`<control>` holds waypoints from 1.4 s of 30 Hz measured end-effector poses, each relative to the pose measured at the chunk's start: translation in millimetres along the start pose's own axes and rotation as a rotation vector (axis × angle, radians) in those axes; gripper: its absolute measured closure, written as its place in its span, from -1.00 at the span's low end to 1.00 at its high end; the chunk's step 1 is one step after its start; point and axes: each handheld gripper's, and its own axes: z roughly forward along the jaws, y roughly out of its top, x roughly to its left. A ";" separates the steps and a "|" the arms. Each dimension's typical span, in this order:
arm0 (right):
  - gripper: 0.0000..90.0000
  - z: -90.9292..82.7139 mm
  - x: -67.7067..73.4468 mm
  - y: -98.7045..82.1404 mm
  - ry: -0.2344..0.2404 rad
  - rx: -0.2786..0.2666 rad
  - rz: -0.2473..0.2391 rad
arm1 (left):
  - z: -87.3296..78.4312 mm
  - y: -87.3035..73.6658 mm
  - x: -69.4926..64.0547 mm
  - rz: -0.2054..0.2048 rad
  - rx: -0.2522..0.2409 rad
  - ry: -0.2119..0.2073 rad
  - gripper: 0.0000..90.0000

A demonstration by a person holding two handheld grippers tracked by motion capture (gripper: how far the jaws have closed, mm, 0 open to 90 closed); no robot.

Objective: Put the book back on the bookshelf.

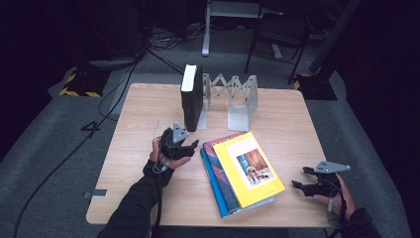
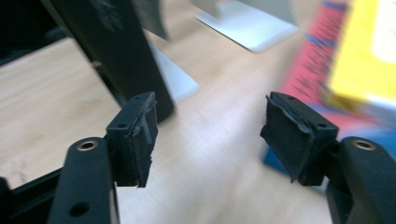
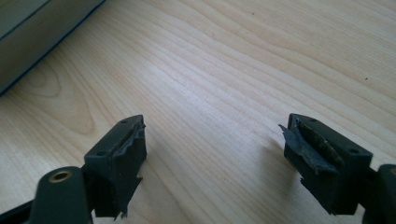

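**Left tongs nearest book stack; both tongs wide and empty**

Left tongs (image 1: pixel 192 147) are held wide, nothing between the pads. Right tongs (image 1: pixel 300 177) likewise wide and empty, over bare light wood table (image 1: pixel 148 104).

Stack of flat books: yellow-covered book (image 1: pixel 250 168) on top, red-covered book (image 1: pixel 220 144) and blue-covered book (image 1: pixel 218 191) underneath. Stack lies mid-table, just right of the left tongs and left of the right tongs. Long axis runs from near the expanding metal bookend rack (image 1: pixel 233 96) toward the person's table edge, slanted slightly rightward.

Left tongs are judged nearer: almost at the stack's far left corner. In the left gripper view the red and yellow covers (image 2: pixel 341 60) sit past the right pad (image 2: pixel 299 135), blurred. Right tongs stand apart from the stack's right edge; in the right gripper view a book edge (image 3: pixel 32 37) is seen upper left.

Upright black book (image 1: pixel 191 96) already stands in the rack's left end, close behind the left tongs; little room there. Rack slots to its right are open. Free table is available right of the stack; the stack's near corner is close to the table edge.
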 end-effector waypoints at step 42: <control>-0.62 36.2 57.0 115.3 0.368 0.104 -0.104 | -34.0 -43.7 -52.9 0.095 0.097 -0.225 -0.43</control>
